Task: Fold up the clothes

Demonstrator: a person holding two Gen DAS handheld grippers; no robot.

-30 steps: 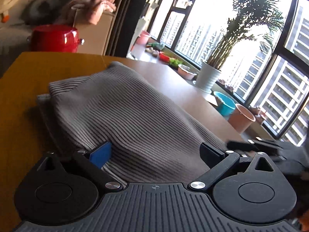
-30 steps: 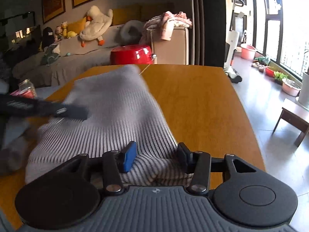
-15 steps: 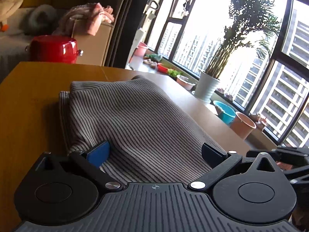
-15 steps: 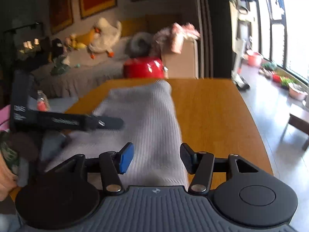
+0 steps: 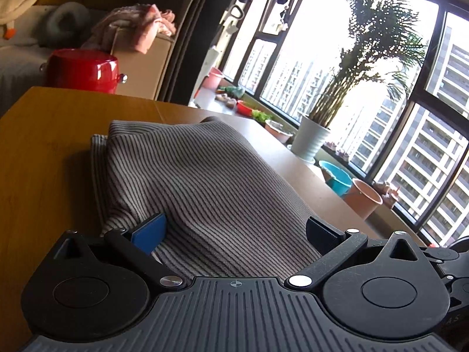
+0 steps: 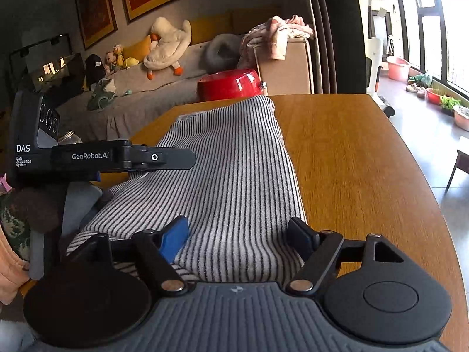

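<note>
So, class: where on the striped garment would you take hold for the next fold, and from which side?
Judging by how it lies, grip the striped garment at its near short edge, coming from the near end. It lies flat and long on the wooden table, running away from both tools, so the near corners are closest, one for each.

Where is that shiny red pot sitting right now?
The red pot sits just beyond the wooden table's far edge, behind the striped garment, with the couch behind it.

Left gripper: black, ribbed grey base, silver screws, one blue pad.
Right gripper: same build.
Markings: white "GenRobot.AI", "DAS" lettering.
</note>
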